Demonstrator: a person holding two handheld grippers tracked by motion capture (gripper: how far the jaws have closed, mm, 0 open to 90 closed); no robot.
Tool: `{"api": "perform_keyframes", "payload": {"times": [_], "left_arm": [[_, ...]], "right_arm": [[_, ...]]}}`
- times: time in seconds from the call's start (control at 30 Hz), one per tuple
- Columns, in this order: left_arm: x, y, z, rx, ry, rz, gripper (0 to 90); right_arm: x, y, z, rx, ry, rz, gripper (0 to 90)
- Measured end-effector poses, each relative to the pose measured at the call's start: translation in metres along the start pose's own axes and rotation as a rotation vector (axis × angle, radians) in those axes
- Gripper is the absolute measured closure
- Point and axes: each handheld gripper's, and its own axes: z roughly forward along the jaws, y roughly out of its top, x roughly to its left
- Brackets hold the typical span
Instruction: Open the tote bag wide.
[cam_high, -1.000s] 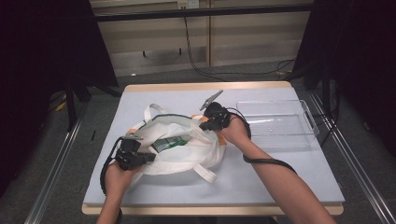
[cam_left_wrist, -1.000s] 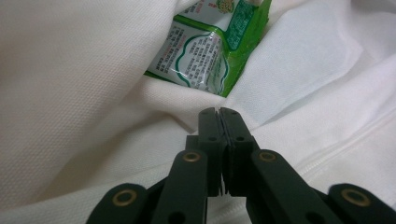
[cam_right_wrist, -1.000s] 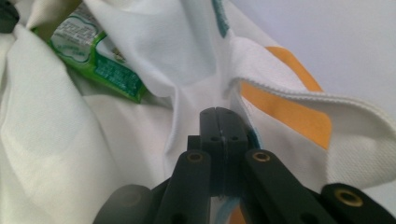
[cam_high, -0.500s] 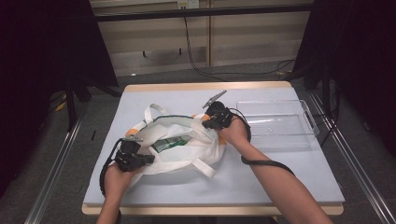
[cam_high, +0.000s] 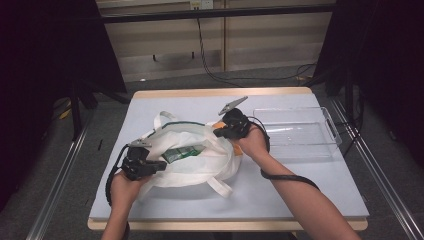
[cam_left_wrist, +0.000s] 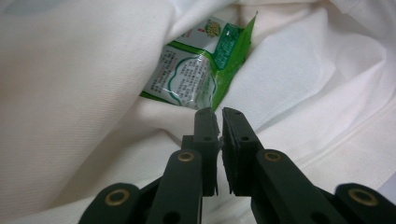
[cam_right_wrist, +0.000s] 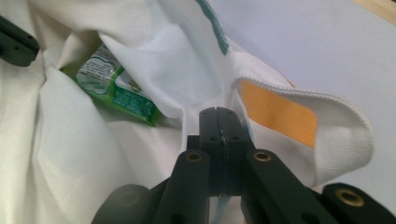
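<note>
A white cloth tote bag (cam_high: 200, 167) lies on the table with its mouth spread, and a green snack packet (cam_high: 184, 152) rests inside. My left gripper (cam_high: 155, 165) is at the bag's near-left edge. Its jaws have just been opening: in the left gripper view the left gripper (cam_left_wrist: 219, 114) stands open by a narrow gap with no cloth between the pads, just short of the packet (cam_left_wrist: 196, 74). My right gripper (cam_high: 217, 131) is at the far-right rim. In the right gripper view the right gripper (cam_right_wrist: 218, 112) is shut on the bag's thin cloth beside an orange patch (cam_right_wrist: 275, 112).
A clear plastic tray (cam_high: 332, 132) stands at the table's right, just behind the right hand. The bag's loose handles (cam_high: 220, 186) trail toward the front. Bare blue-grey tabletop (cam_high: 280, 195) lies in front and on the right. Dark frames and rails flank the table.
</note>
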Motion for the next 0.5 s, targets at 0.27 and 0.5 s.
{"api": "perform_keyframes", "payload": {"times": [0.27,0.5], "left_arm": [[0.002,0.011,-0.008,-0.025,0.023,-0.007,84.9],[0.0,0.027,-0.001,0.002,0.048,0.007,85.4]], "right_arm": [[0.013,0.0,-0.012,-0.018,0.044,-0.027,90.0],[0.029,-0.006,-0.006,0.016,0.079,-0.069,90.0]]}}
